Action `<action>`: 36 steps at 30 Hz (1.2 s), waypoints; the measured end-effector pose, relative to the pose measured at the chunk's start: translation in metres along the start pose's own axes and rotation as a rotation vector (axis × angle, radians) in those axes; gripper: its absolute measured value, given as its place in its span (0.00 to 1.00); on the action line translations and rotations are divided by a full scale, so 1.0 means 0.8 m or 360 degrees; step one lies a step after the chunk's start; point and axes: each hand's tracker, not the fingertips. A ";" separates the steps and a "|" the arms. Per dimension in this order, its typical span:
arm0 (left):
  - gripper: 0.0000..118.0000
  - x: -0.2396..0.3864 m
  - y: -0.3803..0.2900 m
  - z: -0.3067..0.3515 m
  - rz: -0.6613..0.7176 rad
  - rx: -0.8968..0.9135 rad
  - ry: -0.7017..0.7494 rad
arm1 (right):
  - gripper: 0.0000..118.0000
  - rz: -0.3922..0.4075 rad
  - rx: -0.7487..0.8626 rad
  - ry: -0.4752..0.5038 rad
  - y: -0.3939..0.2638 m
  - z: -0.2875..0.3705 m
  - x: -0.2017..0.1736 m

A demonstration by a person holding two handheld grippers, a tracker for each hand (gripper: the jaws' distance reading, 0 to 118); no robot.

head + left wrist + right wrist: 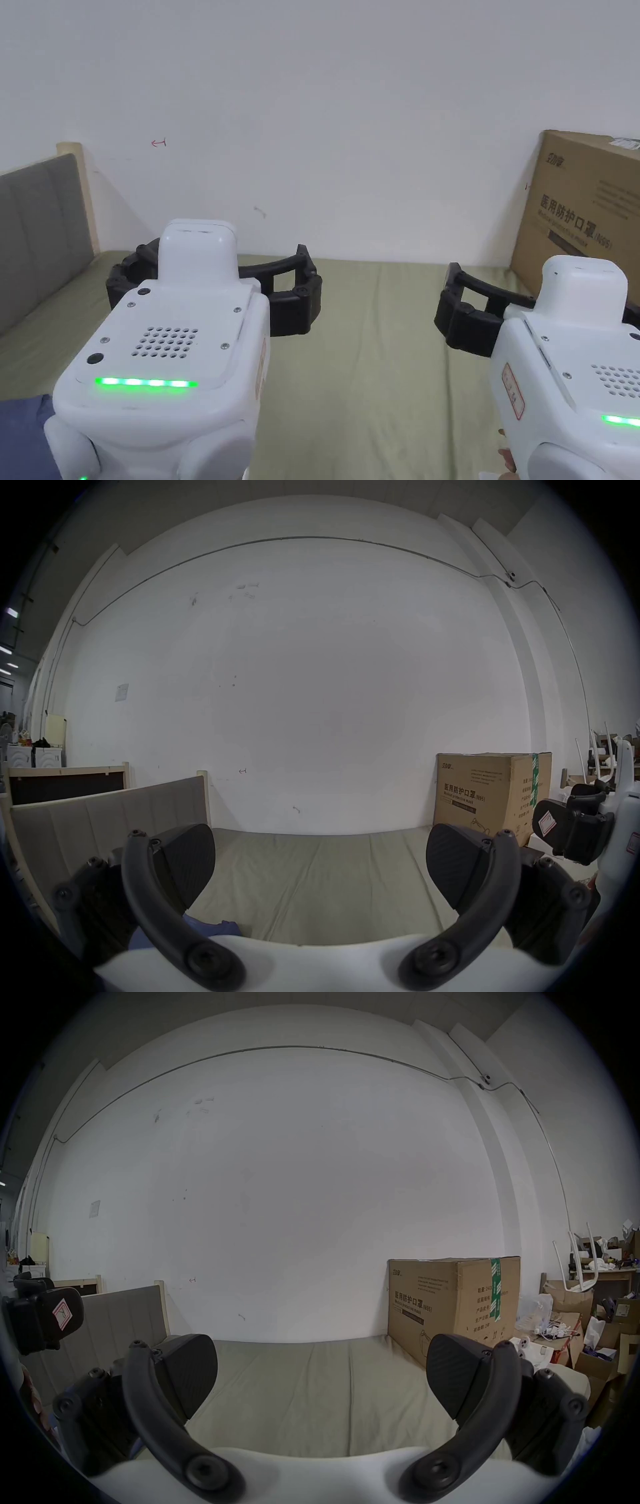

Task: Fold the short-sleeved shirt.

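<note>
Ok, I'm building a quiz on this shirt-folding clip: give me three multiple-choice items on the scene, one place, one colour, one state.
1. Where does the brown cardboard box stand?
A. right end of the bed
B. left end
C. floor
2. What colour is the bed sheet?
A. red
B. pale green
C. black
3. How are the left gripper's jaws?
A. shut on cloth
B. shut empty
C. open

A: the brown cardboard box rests on the bed's right end, against the wall.
B: the bed sheet is pale green.
C: the left gripper has its jaws wide apart, nothing between.
</note>
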 end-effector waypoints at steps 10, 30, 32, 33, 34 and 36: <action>1.00 0.001 -0.002 0.000 0.0012 -0.0017 -0.0001 | 1.00 -0.0005 -0.0012 -0.0003 -0.002 0.000 0.000; 1.00 0.007 -0.004 -0.004 0.0074 -0.0041 -0.0002 | 1.00 0.0005 -0.0032 -0.0024 -0.007 0.000 0.011; 1.00 0.008 -0.005 -0.005 0.0071 -0.0043 0.0001 | 1.00 0.0007 -0.0029 -0.0025 -0.007 0.000 0.013; 1.00 0.008 -0.005 -0.005 0.0069 -0.0046 0.0001 | 1.00 0.0008 -0.0026 -0.0027 -0.007 0.000 0.013; 1.00 0.008 -0.005 -0.005 0.0064 -0.0048 0.0002 | 1.00 0.0010 -0.0025 -0.0031 -0.007 0.000 0.013; 1.00 0.009 -0.006 -0.005 0.0047 -0.0048 0.0006 | 1.00 0.0011 -0.0026 -0.0037 -0.007 0.000 0.014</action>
